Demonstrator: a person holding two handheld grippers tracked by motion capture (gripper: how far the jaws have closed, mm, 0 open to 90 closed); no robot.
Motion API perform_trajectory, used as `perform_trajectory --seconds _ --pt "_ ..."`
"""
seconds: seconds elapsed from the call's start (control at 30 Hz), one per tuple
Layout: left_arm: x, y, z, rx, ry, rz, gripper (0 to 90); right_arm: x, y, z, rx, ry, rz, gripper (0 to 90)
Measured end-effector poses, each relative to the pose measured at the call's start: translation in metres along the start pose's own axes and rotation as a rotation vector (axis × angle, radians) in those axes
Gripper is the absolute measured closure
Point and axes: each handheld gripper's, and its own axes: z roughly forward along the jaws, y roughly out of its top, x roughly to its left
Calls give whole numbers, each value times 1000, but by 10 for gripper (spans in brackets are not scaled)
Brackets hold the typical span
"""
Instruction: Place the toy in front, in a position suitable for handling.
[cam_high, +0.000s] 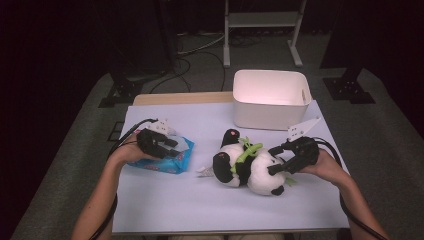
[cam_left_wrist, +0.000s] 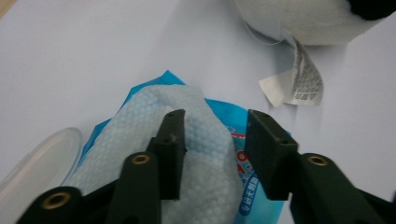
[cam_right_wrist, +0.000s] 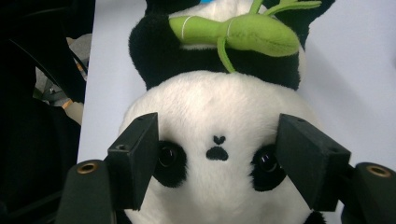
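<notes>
A person is sitting at a pale lilac tabletop, a black two-jaw gripper in each hand.

Toward the right edge, the right gripper is clasping the head of a black and white plush panda that is lying on its back, one jaw pressing beside each eye; a green felt bamboo sprig is lying across its chest.

Toward the left edge, the left gripper is resting over a blue plastic pack of wet wipes, its clear lid flipped open. Its jaws are standing apart around a pale dimpled wipe that is sticking up from the pack; only one jaw is touching it, so nothing is gripped.

At the far edge, a white plastic bin is standing empty. Pulling out a wipe seems barely begun, and the panda is probably waiting to be cleaned.
</notes>
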Motion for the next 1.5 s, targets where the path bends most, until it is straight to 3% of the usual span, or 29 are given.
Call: perform_trajectory --seconds 0.03,0.07,0.1,0.27,0.4,0.57,0.6,1.27,1.5 --pt "0 0 0 8 5 5 674 0 0 0 -2 -1 0 298" --pt "1 -1 1 17 8 5 674 0 0 0 -2 -1 0 298" --pt "1 -2 1 15 9 1 768 0 -1 0 -5 -1 0 298" --pt "-1 -3 -1 19 -1 15 897 0 -1 0 -9 -1 2 298" --pt "-3 -5 -4 -52 -35 -11 900 1 -2 0 -11 -2 0 298" --pt "-6 -3 -4 -87 -74 -16 900 0 -2 0 -12 -1 0 298" --pt "-6 -2 -5 -109 -87 -34 900 1 -2 0 -13 -1 0 298" --pt "-16 7 -8 -129 -144 8 900 0 -2 0 -14 3 -1 297" --pt "-20 15 -8 -141 -182 29 900 0 -2 0 -14 4 0 297"
